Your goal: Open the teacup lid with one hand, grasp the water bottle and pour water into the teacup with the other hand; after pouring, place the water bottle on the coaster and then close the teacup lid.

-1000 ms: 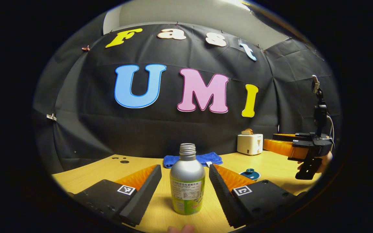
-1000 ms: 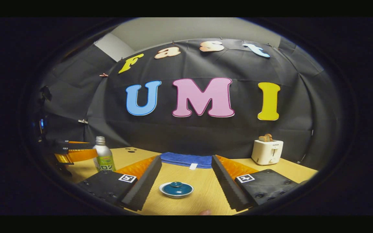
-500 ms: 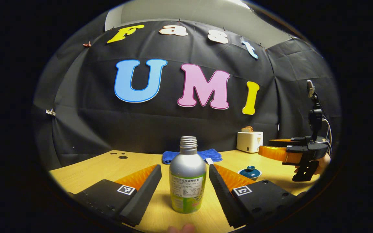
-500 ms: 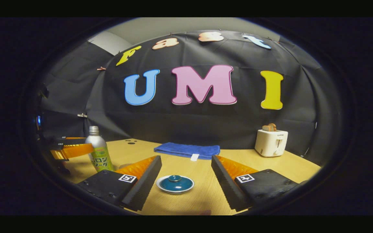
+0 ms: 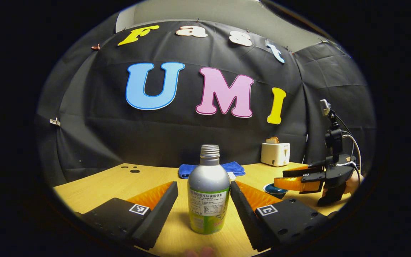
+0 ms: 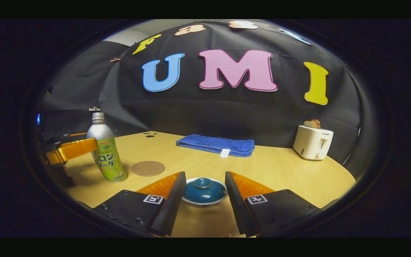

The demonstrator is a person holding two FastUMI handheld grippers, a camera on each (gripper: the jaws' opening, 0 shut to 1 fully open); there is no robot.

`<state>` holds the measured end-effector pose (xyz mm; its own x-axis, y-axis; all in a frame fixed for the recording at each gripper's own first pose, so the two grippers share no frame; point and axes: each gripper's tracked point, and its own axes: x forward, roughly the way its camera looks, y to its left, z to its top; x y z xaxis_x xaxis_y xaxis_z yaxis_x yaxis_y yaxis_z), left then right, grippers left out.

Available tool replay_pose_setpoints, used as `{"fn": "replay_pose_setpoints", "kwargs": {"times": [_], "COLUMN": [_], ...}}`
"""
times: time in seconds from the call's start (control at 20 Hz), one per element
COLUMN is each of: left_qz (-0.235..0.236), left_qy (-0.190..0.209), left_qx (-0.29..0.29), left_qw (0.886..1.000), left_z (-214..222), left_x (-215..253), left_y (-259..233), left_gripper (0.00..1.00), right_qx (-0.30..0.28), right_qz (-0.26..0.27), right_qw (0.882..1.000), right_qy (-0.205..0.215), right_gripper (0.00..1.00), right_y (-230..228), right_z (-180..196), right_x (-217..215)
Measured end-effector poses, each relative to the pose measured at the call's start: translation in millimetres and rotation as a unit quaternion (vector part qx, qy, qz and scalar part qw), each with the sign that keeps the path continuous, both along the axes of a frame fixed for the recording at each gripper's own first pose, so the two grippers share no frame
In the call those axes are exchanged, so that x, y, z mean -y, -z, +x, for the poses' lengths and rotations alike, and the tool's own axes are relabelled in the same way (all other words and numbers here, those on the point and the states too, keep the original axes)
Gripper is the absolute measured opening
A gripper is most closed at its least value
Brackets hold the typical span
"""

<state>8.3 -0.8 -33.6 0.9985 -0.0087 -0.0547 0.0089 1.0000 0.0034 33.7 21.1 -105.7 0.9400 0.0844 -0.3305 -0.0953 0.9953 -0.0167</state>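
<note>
Tabletop: light wood, carries everything. At its back edge, near the middle, a folded blue towel w/ a white tag; toward the back right corner a white toaster w/ toast sticking out.

Your left gripper is spread wide, released, fingers either side of the water bottle w/ gaps on both sides, nothing pressed. Bottle stands upright on the tabletop btw them, silver top, green label, threaded neck w/ no cap. In the right gripper view the same bottle stands near the left edge of the tabletop, w/ your left gripper's orange finger crossing just beside it.

Your right gripper is also open, fingers low and flanking the teacup lid; small gaps each side, can't tell if either pad touches. Lid is teal, domed, w/ a knob on top, seated on the white-rimmed teacup near the front edge, centre. From the left gripper view that gripper sits at the right, over the cup.

Round brown coaster lies flat just right of the bottle, apart from it, left of the teacup.
</note>
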Motion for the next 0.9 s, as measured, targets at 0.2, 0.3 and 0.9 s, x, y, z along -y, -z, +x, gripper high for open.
{"fn": "replay_pose_setpoints", "kwargs": {"times": [0.2, 0.3, 0.9], "left_qz": [-0.002, 0.000, -0.008], "left_qy": [0.001, 0.002, 0.001], "left_qx": [-0.002, -0.002, -0.006], "left_qw": [1.000, 1.000, 1.000], "left_z": [0, 1, 2], "left_x": [0, 0, -1], "left_y": [0, 2, 5], "left_gripper": [0.94, 0.94, 0.94], "right_qx": [-0.019, -0.026, 0.023], "right_qz": [0.000, 0.009, 0.008], "right_qw": [1.000, 1.000, 1.000], "right_qy": [-0.005, -0.006, -0.009], "right_gripper": [0.54, 0.42, 0.26], "right_y": [11, 16, -9], "right_z": [5, 5, 5], "right_x": [-3, -5, 1]}}
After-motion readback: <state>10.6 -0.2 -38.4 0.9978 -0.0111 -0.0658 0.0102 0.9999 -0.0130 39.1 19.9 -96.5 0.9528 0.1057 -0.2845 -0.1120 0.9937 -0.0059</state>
